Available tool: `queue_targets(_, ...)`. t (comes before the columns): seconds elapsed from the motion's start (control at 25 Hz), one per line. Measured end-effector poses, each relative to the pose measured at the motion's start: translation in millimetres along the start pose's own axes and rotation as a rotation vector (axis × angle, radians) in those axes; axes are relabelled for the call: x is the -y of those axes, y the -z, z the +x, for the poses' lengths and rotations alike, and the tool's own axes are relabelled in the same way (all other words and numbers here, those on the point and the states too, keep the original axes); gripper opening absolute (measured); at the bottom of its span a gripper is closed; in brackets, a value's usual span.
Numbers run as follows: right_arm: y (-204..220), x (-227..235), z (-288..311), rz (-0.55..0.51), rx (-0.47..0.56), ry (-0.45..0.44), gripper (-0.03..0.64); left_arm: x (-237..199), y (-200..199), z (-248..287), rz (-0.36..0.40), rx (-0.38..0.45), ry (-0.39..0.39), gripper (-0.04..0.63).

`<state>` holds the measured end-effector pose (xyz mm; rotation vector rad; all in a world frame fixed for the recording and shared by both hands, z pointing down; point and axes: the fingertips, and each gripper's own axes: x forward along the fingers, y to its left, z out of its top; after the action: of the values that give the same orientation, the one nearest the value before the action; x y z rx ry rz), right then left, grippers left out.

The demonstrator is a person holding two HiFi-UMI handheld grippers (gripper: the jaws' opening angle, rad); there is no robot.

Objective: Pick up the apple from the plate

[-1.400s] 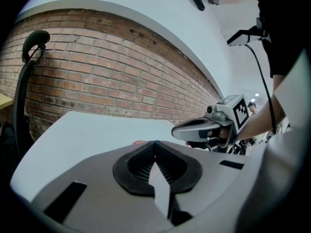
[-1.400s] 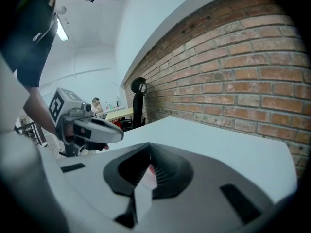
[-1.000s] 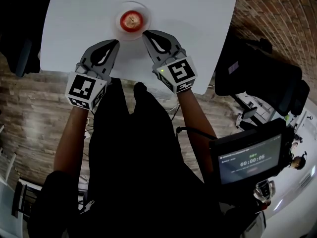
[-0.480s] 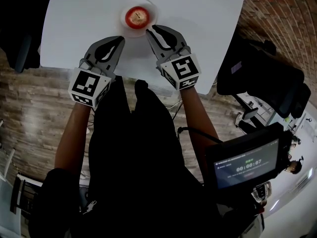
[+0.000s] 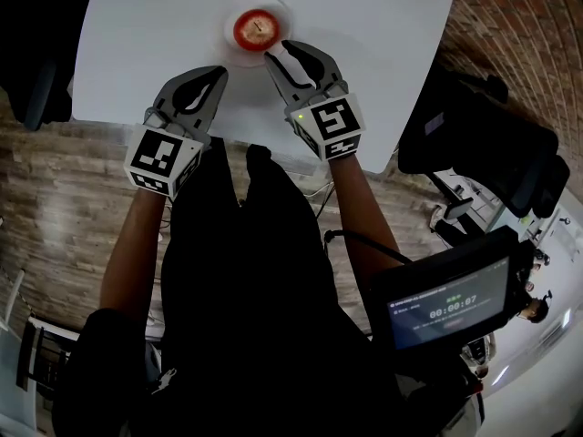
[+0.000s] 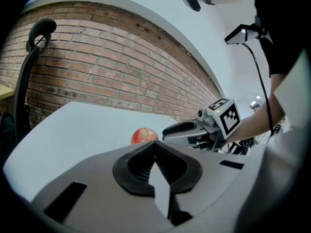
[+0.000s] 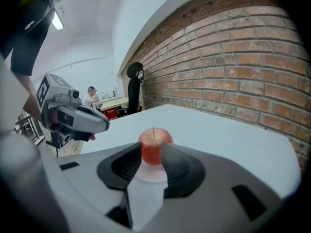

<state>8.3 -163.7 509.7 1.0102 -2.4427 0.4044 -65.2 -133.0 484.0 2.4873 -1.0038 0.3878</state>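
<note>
The apple point(image 5: 256, 28) sits on its plate point(image 5: 284, 15) near the worktop's point(image 5: 364, 44) far edge. The right claw point(image 5: 279, 49), whose jaws have just been opening, frames the apple, apparently without touching. The left claw point(image 5: 219, 71) hovers over the near edge, jaws together.

- The left grey two-jaw gripper point(image 5: 219, 70) pointed forward and slightly down, jaws together.
- The right grey two-jaw gripper point(image 5: 276, 51) sat further forward than the left, its jaws just opening to a narrow gap, pads pressing nothing.
- The bare left forearm point(image 5: 135, 235) and right forearm point(image 5: 358, 212) stretched forward.
</note>
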Motion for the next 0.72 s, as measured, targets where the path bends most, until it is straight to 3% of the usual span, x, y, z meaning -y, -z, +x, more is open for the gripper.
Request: queue_targets(0.72, 7.2, 2.9, 6.2, -0.016, -0.020, -0.009, 0.172, 1.1, 3.6, 8.2, -0.019, -0.006, 0.004, 0.005)
